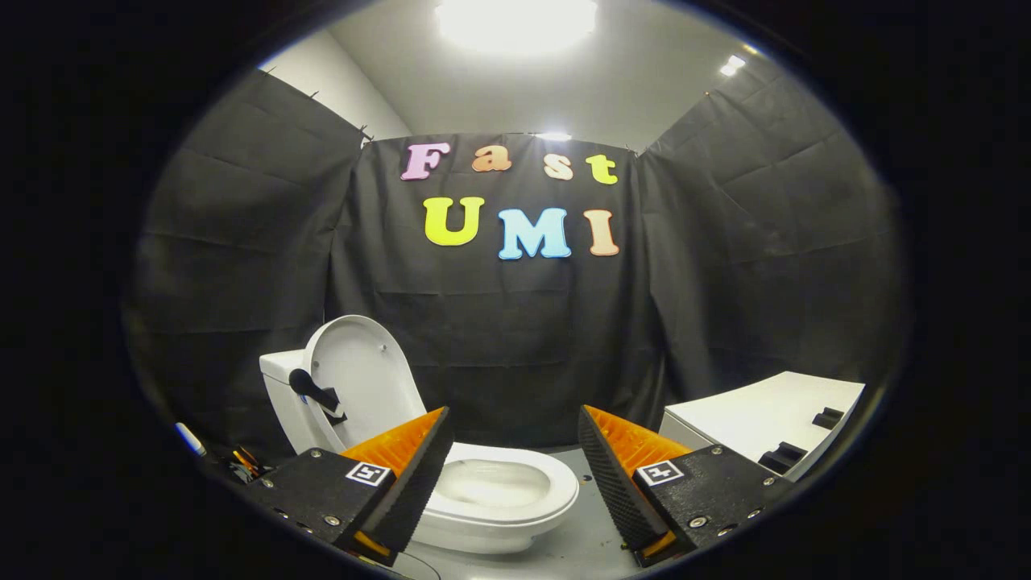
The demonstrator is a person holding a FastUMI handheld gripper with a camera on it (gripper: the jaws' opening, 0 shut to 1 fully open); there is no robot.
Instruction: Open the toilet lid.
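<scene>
Two fingers of the gripper [511,475] stand wide apart with nothing between them but air, so the tool is open and holding nothing.

Left to right: some small items [242,461], too dim to identify, lie low on the floor beside the toilet. Next, the tank [280,372], with a dark flush handle [316,393] on its side. The toilet lid [362,374] stands upright, leaning back against the tank, inner face toward the room. Below it the seat [515,491] is down around the bowl [491,482], partly hidden behind the left finger. Past the right finger, well apart from the toilet, sits a white cabinet top [773,415] with dark recesses.

Judgement: lid looks fully raised already; the task seems done or nearly so. The fingers are clear of the lid, nearer the onlooker than the bowl.

Doing the step well now means checking that the lid rests stably against the tank rather than balancing, keeping the fingers spread, and backing straight off without brushing the seat rim or the flush handle. If the lid tips forward, push its upper edge back gently with one finger.
</scene>
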